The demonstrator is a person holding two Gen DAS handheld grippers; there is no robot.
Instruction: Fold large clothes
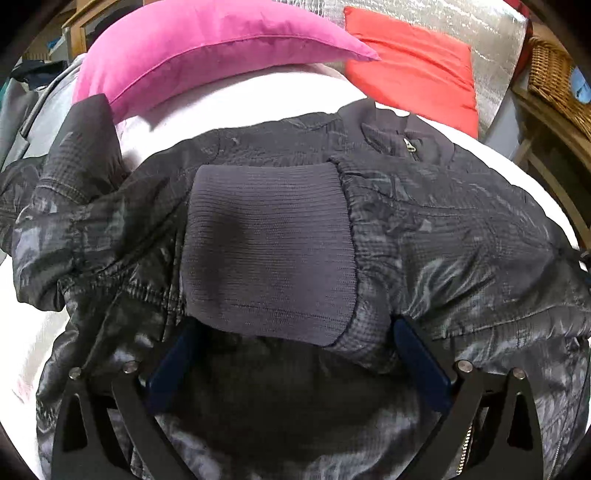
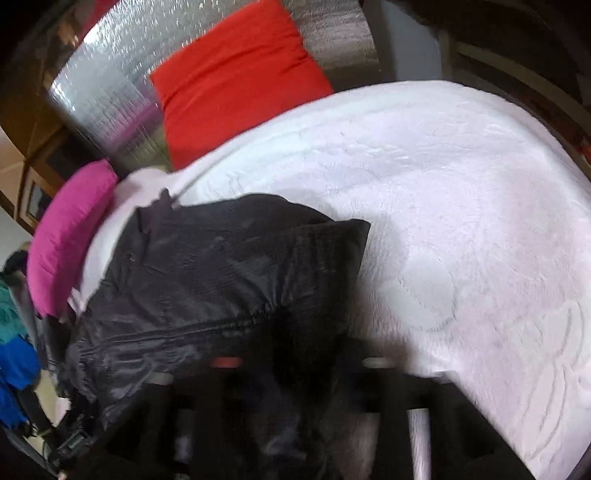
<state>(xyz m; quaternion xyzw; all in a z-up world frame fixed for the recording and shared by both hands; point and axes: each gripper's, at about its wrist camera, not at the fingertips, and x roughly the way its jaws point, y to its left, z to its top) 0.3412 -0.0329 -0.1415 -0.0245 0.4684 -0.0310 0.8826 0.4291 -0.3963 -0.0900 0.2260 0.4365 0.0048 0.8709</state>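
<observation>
The black jacket [image 1: 424, 221] lay spread on a bed covered by a white blanket [image 2: 461, 203], its ribbed knit cuff [image 1: 269, 251] folded onto the shiny body, the collar with a small zip pull at the far side. A pink pillow [image 1: 207, 48] and a red pillow [image 1: 413, 70] sat beyond it at the head of the bed, against a silvery quilted sheet [image 1: 480, 33]. A wicker basket [image 1: 557, 81] stood on wooden furniture off the bed's edge.

The left gripper [image 1: 295, 347] hung low over the jacket with its blue fingers [image 1: 421, 365] set apart on either side of the cuff's near edge. The cuff lay over their tips, so I could not tell whether they pressed the cloth.

The right wrist view was smeared with blur. The right gripper [image 2: 295, 369] showed only as dark shapes at the bottom, standing wide apart; jacket cloth covered the space by them, and whether any of it was gripped could not be made out.

Only the left view showed the cuff, collar and basket. Only the right view showed the wide bare stretch of blanket beside the jacket, a corner of the jacket [image 2: 354, 229] lying flat on it, and blue and teal clothes [image 2: 14, 354] heaped past the pink pillow.
</observation>
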